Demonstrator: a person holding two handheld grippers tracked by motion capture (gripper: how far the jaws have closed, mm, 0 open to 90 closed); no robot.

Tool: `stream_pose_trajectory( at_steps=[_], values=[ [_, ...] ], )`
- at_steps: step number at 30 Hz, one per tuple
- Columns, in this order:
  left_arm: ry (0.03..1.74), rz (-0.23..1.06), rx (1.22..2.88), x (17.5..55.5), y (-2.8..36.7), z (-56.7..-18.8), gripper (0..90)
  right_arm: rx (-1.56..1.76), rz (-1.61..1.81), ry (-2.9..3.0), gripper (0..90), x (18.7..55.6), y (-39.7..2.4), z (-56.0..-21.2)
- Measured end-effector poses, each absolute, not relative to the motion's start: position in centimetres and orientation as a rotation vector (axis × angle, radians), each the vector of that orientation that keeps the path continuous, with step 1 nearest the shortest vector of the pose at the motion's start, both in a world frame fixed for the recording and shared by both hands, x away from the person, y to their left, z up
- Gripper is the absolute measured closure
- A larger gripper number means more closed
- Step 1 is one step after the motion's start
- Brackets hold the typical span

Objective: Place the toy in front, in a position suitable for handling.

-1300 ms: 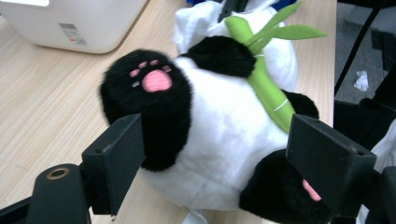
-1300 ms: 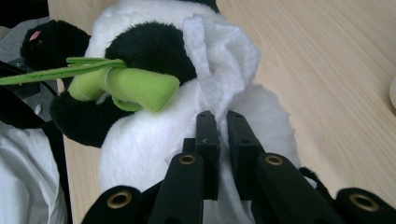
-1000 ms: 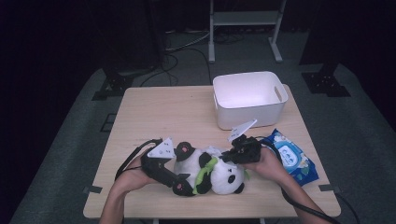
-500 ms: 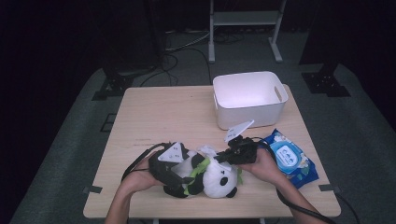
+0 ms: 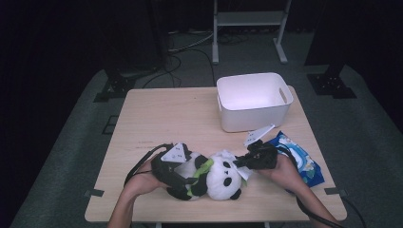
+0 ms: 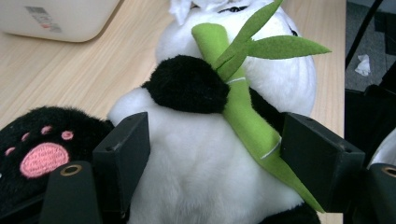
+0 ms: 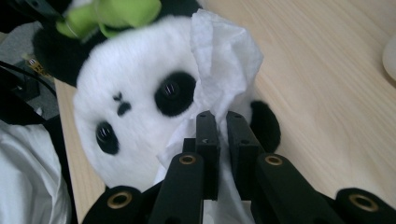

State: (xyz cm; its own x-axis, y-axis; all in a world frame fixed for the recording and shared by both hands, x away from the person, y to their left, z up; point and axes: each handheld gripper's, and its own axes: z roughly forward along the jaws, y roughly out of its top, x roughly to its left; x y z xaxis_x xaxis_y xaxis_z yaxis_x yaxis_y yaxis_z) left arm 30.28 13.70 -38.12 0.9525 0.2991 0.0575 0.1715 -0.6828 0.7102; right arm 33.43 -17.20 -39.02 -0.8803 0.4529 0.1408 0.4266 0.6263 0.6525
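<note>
A black-and-white plush panda (image 5: 221, 179) holding a green felt bamboo stalk (image 6: 243, 107) lies near the table's front edge, head to the right. My left gripper (image 5: 186, 180) straddles its white belly (image 6: 201, 177). The pads (image 6: 123, 154) press into the fur on both sides, and the jaws have just been closing a little on it. My right gripper (image 5: 238, 164) is shut on a crumpled white tissue (image 7: 224, 60) and holds it against the panda's head (image 7: 140, 98), beside one black eye patch.
A white plastic bin (image 5: 254, 99) stands at the back right of the wooden table (image 5: 166, 118). A blue pack of wipes (image 5: 302, 159) lies to the right of my right hand. Cables trail from both grippers toward the front edge.
The left gripper has shifted right over the panda's body, and the panda has turned slightly. The right gripper with the tissue has moved a little left, onto the panda's head.
</note>
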Motion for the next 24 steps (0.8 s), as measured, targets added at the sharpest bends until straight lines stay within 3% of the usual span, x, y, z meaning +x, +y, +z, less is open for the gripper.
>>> stream_pose_trajectory(
  at_steps=[24],
  values=[
    [0.287, 0.253, 2.385, 29.7, 13.4, -37.4, 22.7, 0.711, 1.144, 2.834, 83.7, 32.6, -16.2, -39.3]
  ],
)
